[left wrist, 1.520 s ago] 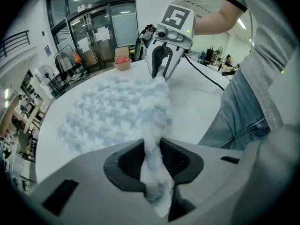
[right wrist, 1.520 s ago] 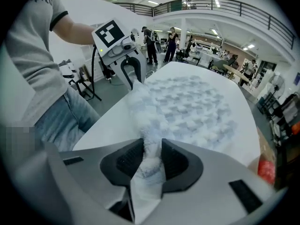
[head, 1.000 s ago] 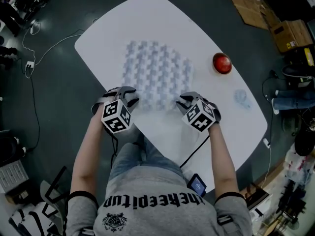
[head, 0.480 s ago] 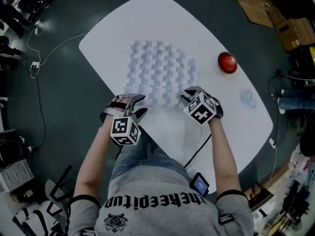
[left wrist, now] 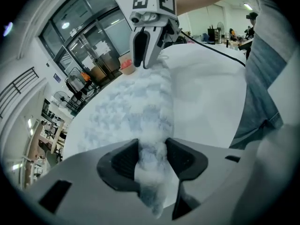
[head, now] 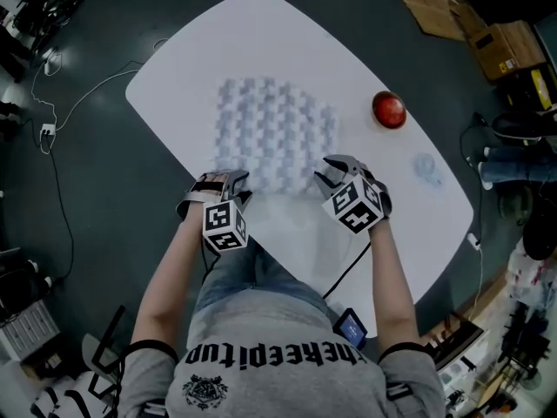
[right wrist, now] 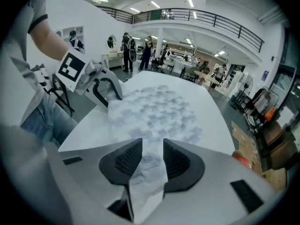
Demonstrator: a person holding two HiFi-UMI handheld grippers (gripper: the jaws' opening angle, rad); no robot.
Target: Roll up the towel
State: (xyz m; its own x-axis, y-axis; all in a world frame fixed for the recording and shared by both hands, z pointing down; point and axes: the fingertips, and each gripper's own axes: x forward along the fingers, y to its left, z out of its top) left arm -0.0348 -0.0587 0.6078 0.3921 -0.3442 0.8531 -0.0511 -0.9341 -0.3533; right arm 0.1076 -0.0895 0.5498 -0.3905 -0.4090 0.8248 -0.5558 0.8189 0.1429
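Towel [head: 274, 133] edge pinched in left gripper [left wrist: 152, 157], just closing, and seemingly in right gripper [right wrist: 153, 159], just widening; bare table [head: 261, 33] beyond.

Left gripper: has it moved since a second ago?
Yes, slightly. The left gripper has shifted toward the lower right along the table's near edge; its jaws have just been closing, with the towel between them.
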